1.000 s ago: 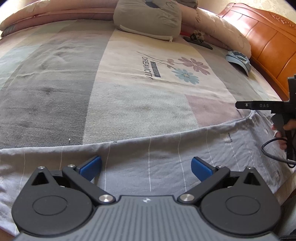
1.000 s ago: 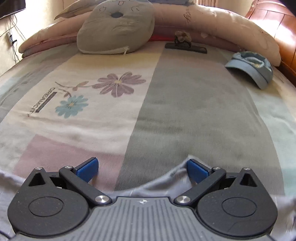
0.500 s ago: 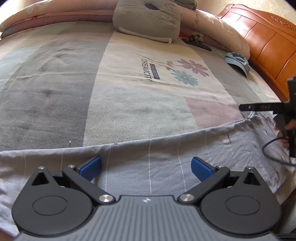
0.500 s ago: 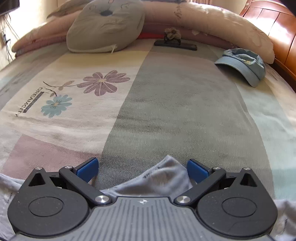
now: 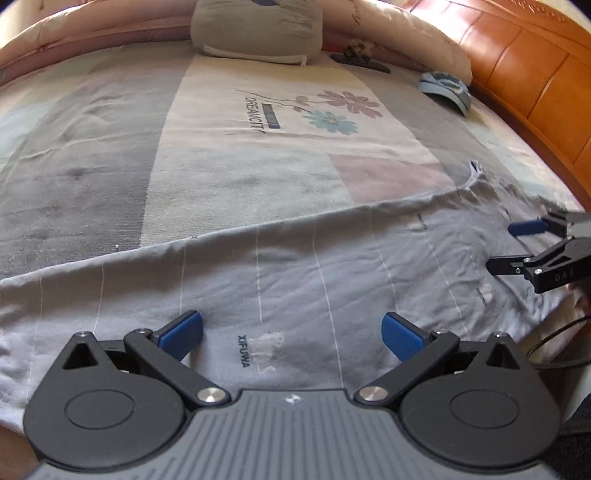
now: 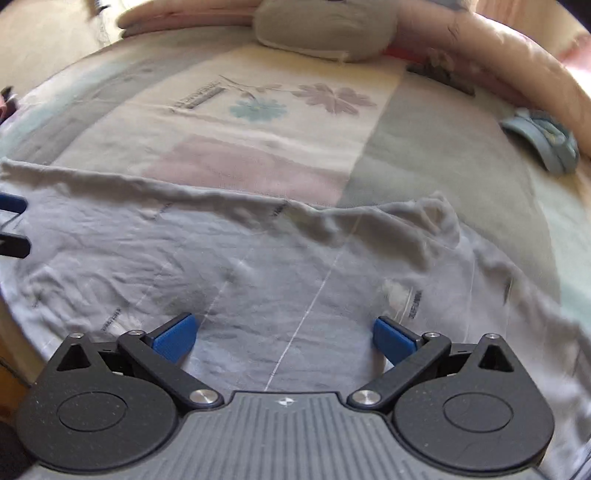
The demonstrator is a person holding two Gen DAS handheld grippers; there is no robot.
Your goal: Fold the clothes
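Note:
A grey garment [image 5: 314, 266] with thin white stripes lies spread flat along the near edge of the bed, and it fills the lower half of the right wrist view [image 6: 280, 266] too. My left gripper [image 5: 291, 330] hovers over its near hem, open, nothing between the blue pads. My right gripper [image 6: 282, 332] is also open above the cloth; it shows at the right edge of the left wrist view [image 5: 517, 245]. The left gripper's fingertips [image 6: 11, 203] poke in at the left edge of the right wrist view. A bunched fold [image 6: 436, 210] rises at the garment's far right corner.
The bed has a patchwork sheet [image 5: 258, 155] with printed flowers. A grey cushion [image 5: 258, 26] and pink pillows lie at the head. A blue cap [image 5: 447, 90] sits at the right by the wooden headboard [image 5: 524, 66]. A dark flat object [image 5: 360, 61] lies near the pillows.
Both grippers pulled back and up from the far hem, so more of the garment shows. The right gripper let go of the fold and turned left.

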